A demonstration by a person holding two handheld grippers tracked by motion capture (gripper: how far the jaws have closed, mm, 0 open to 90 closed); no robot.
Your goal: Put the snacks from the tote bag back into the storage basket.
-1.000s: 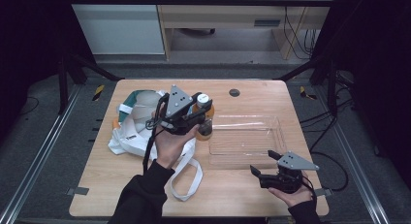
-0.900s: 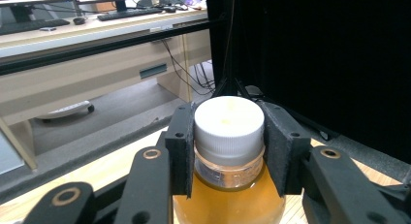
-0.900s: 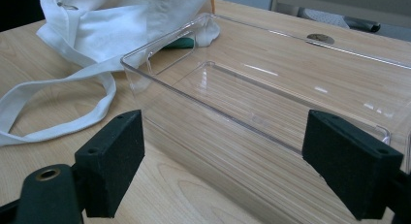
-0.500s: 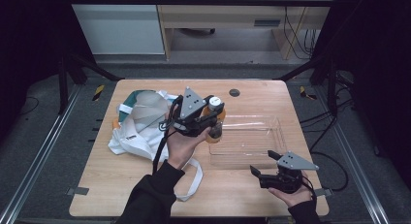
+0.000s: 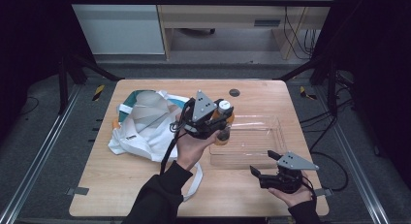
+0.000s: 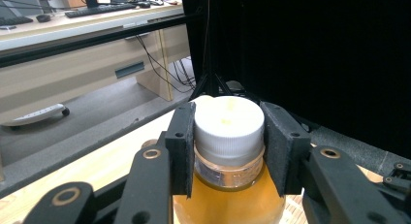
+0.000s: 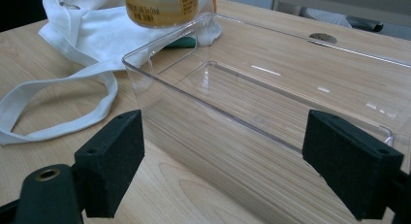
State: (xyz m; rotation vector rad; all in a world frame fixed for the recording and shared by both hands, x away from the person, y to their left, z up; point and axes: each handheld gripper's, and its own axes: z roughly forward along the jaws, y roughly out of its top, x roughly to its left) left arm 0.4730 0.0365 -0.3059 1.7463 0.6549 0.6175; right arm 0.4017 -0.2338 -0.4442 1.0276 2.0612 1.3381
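Note:
My left gripper [image 5: 222, 118] is shut on the neck of a bottle [image 5: 224, 130] of amber liquid with a white cap [image 6: 228, 123]. It holds the bottle in the air over the left end of a clear plastic tray [image 5: 271, 150]. In the right gripper view the bottle's bottom [image 7: 161, 8] hangs above the tray's far left corner [image 7: 145, 59]. My right gripper [image 5: 265, 165] stands open at the table's front right, just in front of the tray's near wall [image 7: 218, 136], with nothing between its pads.
A white cloth bag [image 5: 145, 124] with teal inside lies on the left half of the wooden table [image 5: 106, 185]; its strap [image 7: 58, 122] loops toward the front. A small dark disc [image 5: 234, 92] sits near the back edge.
The left gripper has carried the bottle to the right, from above the bag to over the tray's left end. The right gripper has stayed in place.

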